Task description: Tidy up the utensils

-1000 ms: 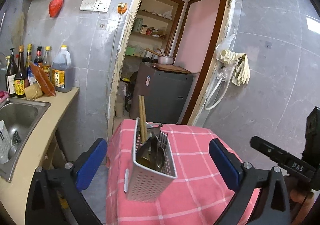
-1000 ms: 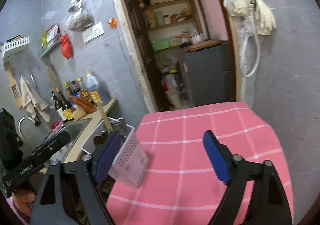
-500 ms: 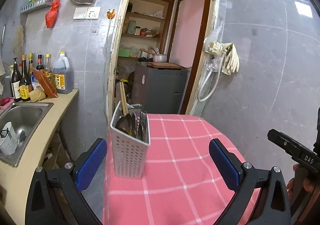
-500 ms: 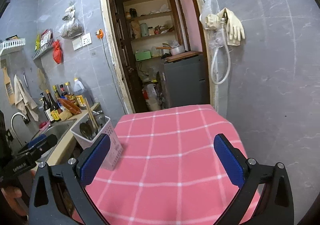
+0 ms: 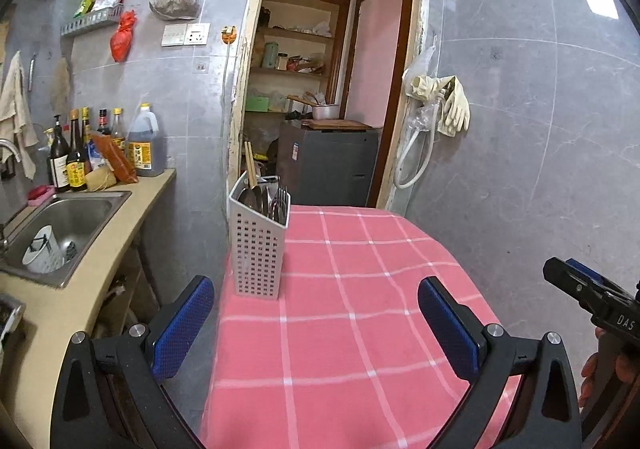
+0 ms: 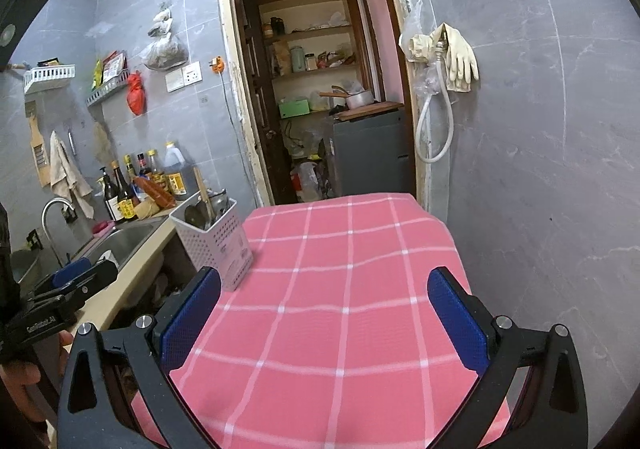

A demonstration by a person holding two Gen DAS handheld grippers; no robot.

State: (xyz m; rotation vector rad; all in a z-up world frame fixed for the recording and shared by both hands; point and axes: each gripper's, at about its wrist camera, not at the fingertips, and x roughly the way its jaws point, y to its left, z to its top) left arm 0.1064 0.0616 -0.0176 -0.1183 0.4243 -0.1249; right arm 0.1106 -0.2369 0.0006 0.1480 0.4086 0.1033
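Note:
A white perforated utensil holder stands upright at the left edge of the table with the pink checked cloth. It holds wooden chopsticks, spoons and a fork. It also shows in the right wrist view. My left gripper is open and empty, low over the table's near end, well back from the holder. My right gripper is open and empty over the cloth, the holder just beyond its left finger.
A counter with a steel sink and several sauce bottles runs along the left, beside the table. A doorway with a grey cabinet and shelves lies behind the table. A tiled wall with hung gloves is on the right.
Both grippers have pulled back and away from the holder. The holder, tilted a second ago, now stands upright on the cloth. The right gripper has opened wider.

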